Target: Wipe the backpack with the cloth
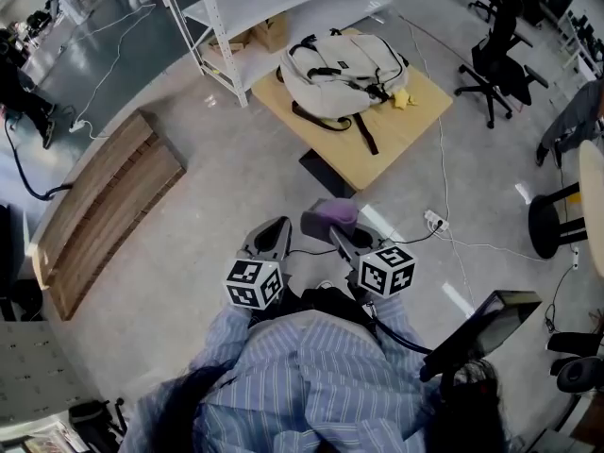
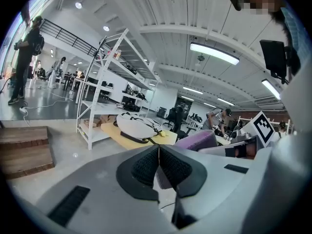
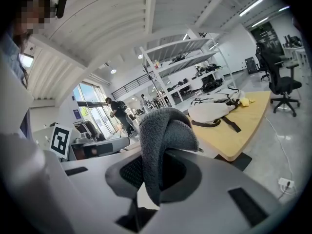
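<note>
A white backpack [image 1: 342, 69] with black straps lies on a low wooden table [image 1: 406, 125] well ahead of me; it also shows as the backpack [image 2: 137, 126] and the backpack [image 3: 213, 108] in the gripper views. My right gripper [image 1: 330, 225] is shut on a folded cloth [image 3: 163, 138], which looks purple-grey in the head view, cloth [image 1: 334, 212]. My left gripper [image 1: 275, 235] is shut with nothing in it, its pads [image 2: 146, 167] pressed together. Both grippers are held close to my body, far short of the table.
A small yellow object [image 1: 403, 97] lies on the table beside the backpack. White shelving [image 1: 226, 26] stands behind the table, a wooden pallet [image 1: 104, 206] to the left, office chairs [image 1: 500, 59] to the right, and a cable with a power strip [image 1: 435, 221] on the floor.
</note>
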A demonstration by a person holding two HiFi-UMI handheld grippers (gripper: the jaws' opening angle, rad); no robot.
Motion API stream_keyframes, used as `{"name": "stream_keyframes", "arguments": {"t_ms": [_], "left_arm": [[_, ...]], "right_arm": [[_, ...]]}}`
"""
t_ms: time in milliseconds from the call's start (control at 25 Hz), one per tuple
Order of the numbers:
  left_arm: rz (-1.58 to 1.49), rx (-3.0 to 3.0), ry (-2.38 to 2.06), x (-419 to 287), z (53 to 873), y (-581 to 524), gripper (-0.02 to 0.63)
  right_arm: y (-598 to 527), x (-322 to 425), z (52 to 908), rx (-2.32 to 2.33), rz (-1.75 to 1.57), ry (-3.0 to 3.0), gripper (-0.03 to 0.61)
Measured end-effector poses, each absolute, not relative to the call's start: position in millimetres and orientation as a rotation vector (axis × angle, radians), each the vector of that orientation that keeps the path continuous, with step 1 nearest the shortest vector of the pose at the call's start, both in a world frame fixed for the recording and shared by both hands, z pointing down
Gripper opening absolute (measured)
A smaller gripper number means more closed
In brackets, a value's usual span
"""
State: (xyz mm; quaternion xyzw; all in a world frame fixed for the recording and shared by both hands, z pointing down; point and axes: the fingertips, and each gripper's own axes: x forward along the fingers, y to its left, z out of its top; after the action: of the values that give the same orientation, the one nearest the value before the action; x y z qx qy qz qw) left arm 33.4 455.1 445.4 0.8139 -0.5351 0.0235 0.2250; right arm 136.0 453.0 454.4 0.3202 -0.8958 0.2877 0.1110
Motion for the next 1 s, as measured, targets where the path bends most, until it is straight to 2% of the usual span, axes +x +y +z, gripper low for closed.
{"name": "stream_keyframes", "arguments": {"t_ms": [480, 1000], "left_arm": [[0.105, 2.224, -1.478, 45, 454, 445, 0.006], [0.154, 2.292, -1.301, 51, 474, 340, 0.006]], "right_arm": [[445, 150, 467, 0.914, 0.911, -2.639, 0.041], [364, 160, 481, 1.107, 0.964, -2.541, 0.041]]}}
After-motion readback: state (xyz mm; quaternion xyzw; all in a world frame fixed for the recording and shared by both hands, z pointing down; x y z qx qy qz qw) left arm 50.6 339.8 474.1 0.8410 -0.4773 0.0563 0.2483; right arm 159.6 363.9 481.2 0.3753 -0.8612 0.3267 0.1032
